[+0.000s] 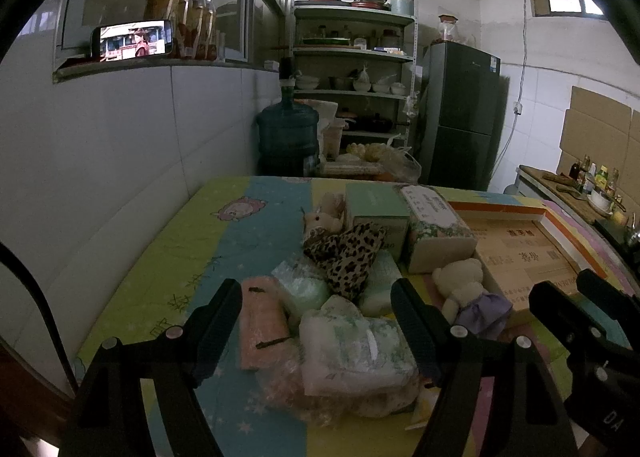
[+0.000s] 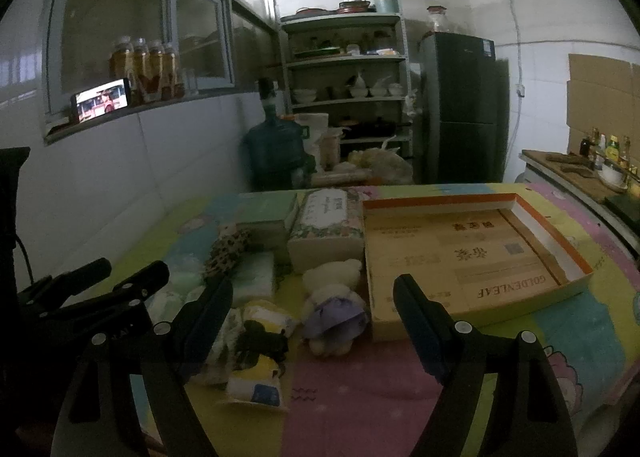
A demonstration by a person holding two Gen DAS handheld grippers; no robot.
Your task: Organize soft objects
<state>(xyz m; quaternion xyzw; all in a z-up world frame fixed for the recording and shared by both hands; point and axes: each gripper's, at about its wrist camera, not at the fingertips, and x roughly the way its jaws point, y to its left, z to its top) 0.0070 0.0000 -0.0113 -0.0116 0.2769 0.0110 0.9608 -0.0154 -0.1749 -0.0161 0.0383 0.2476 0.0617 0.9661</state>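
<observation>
left claw [image 1: 316,309] open, right claw [image 2: 314,311] open

"GOLDENLEAF", upside down, on cardboard tray [image 2: 516,289] floor; other txt illegible.

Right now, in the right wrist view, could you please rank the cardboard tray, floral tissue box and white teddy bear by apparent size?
1. Cardboard tray, clearly largest.
2. Floral tissue box.
3. White teddy bear, close to the box; it sits nearer the camera, so this order is unsure.
</observation>
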